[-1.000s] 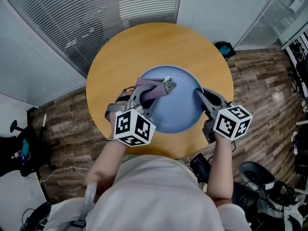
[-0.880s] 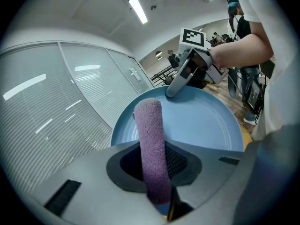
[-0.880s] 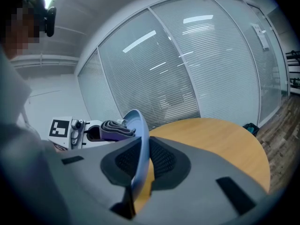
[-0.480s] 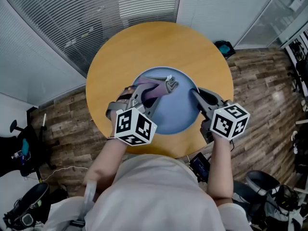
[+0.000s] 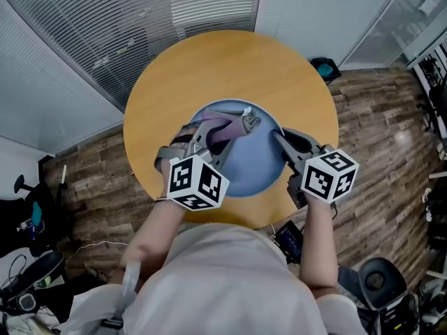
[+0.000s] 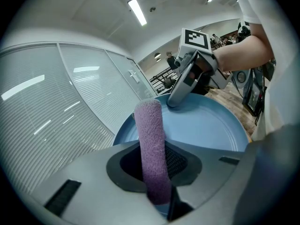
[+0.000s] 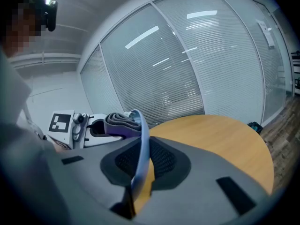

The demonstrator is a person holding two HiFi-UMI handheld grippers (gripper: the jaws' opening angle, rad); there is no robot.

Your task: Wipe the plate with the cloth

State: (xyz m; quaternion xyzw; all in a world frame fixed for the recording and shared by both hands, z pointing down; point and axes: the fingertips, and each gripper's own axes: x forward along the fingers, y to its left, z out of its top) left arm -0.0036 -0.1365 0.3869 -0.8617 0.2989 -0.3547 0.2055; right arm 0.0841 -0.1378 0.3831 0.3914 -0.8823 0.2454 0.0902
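A blue plate [image 5: 244, 160] lies over the near half of the round wooden table [image 5: 209, 65]. My right gripper [image 5: 278, 140] is shut on its right rim; in the right gripper view the plate [image 7: 141, 146] runs edge-on between the pads. My left gripper [image 5: 225, 128] is shut on a rolled purple-grey cloth [image 5: 236, 125], which rests on the plate's far left part. In the left gripper view the cloth [image 6: 151, 139] sticks out past the jaws over the plate [image 6: 211, 125], with the right gripper [image 6: 176, 99] at the far rim. The right gripper view shows the cloth [image 7: 119, 121] and left gripper [image 7: 93, 128] beyond the plate.
The table's far half [image 7: 220, 139] is bare wood. Glass partitions with blinds [image 5: 140, 19] stand behind it. A dark bag [image 5: 325, 70] lies on the wood floor at the right, and a black chair [image 5: 377, 285] stands near my right side.
The plate and the right gripper on its rim have shifted slightly to the left. The left gripper with the cloth has stayed in about the same place.
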